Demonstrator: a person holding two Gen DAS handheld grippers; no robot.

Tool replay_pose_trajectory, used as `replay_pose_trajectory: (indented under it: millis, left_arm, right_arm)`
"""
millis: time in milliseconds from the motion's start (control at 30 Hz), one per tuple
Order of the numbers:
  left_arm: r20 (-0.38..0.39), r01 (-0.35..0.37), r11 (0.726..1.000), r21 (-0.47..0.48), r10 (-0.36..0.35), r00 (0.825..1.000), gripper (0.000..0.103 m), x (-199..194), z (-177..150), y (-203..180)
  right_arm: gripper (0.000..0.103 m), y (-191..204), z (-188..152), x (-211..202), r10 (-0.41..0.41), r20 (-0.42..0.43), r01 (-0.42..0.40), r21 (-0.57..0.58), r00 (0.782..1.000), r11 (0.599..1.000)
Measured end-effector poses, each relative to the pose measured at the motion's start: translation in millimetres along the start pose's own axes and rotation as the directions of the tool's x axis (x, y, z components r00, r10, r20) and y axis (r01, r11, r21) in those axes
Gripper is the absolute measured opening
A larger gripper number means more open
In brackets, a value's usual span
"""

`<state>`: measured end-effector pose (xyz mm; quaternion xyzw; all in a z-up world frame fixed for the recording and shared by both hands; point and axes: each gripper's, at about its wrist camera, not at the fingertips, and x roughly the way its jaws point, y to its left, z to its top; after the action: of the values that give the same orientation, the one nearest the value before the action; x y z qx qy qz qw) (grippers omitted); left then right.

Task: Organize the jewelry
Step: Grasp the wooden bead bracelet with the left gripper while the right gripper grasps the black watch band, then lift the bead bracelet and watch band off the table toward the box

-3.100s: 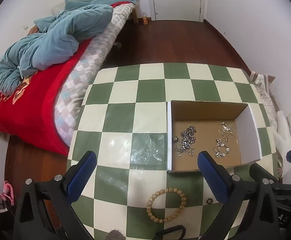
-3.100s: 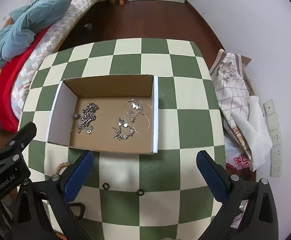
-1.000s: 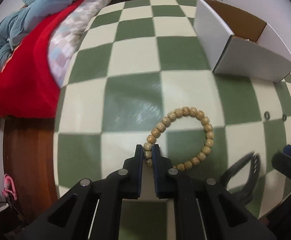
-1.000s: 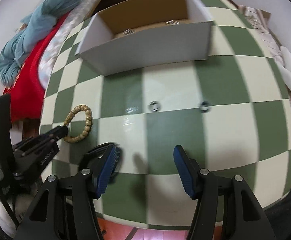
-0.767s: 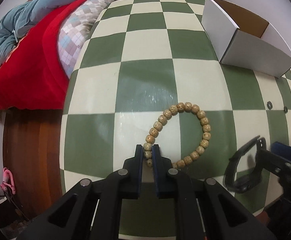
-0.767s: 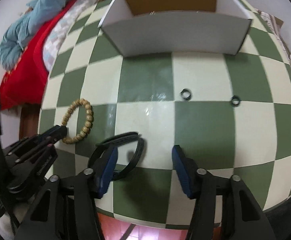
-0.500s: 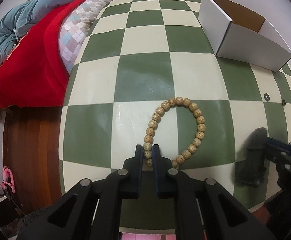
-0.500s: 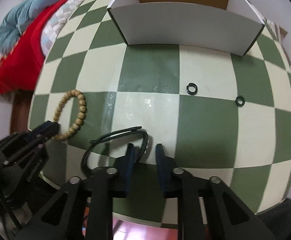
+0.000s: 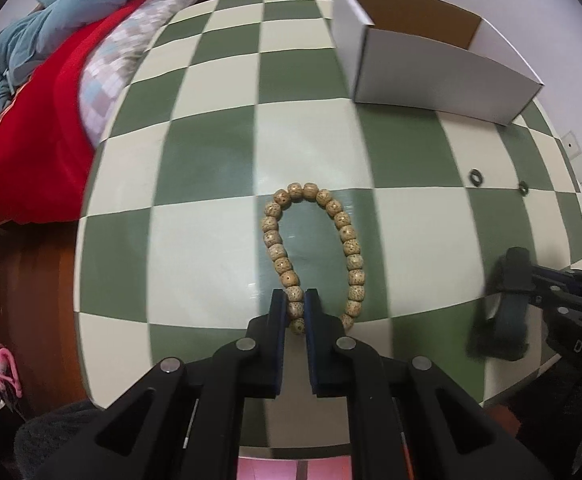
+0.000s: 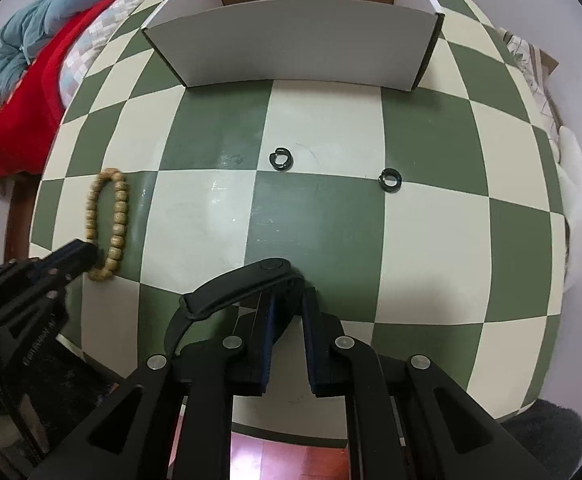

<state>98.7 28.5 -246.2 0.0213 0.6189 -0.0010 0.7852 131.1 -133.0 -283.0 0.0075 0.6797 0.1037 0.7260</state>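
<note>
Pinching the beaded bracelet (image 9: 311, 248) near the desk's (image 9: 211, 160) front edge, the left hand-held gripper (image 9: 295, 312) is clamped on its beads, while the right hand-held gripper (image 10: 287, 308) grips a black band (image 10: 235, 288) beside it.

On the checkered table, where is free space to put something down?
Free: the squares left of the white cardboard box, beyond the tan wooden bead bracelet, and the right side past the two small black rings. Crowded: the near edge, with both claws, the bracelet and a black band.
</note>
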Motion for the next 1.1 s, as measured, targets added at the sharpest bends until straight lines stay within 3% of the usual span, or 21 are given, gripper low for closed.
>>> replay_pose_trajectory:
  millis: [333, 633, 933, 1100]
  left_arm:
    - [-0.006, 0.0, 1.0, 0.0, 0.0, 1.0, 0.006, 3.7, 1.0, -2.6]
    - [0.048, 0.046, 0.999, -0.015, -0.045, 0.998, 0.006, -24.9, 8.4, -1.4]
    - [0.17, 0.146, 0.989, -0.01, -0.142, 0.975, 0.006, -92.2, 59.1, -0.3]
    - [0.235, 0.195, 0.98, 0.028, -0.197, 0.952, 0.006, -129.8, 97.1, -5.4]
  right_arm:
    - [0.007, -3.2, -4.6, -3.0, -0.01, 0.044, 0.009, 0.008, 0.999, 1.0]
    - [0.002, -9.3, -4.1, -14.0, 0.072, 0.087, -0.079, 0.079, 0.994, 0.994]
    - [0.002, -30.0, 13.1, -72.7, 0.119, 0.195, -0.142, 0.106, 0.974, 0.984]
    - [0.002, -36.7, 45.1, -113.6, 0.123, 0.277, -0.157, 0.102, 0.953, 0.982]
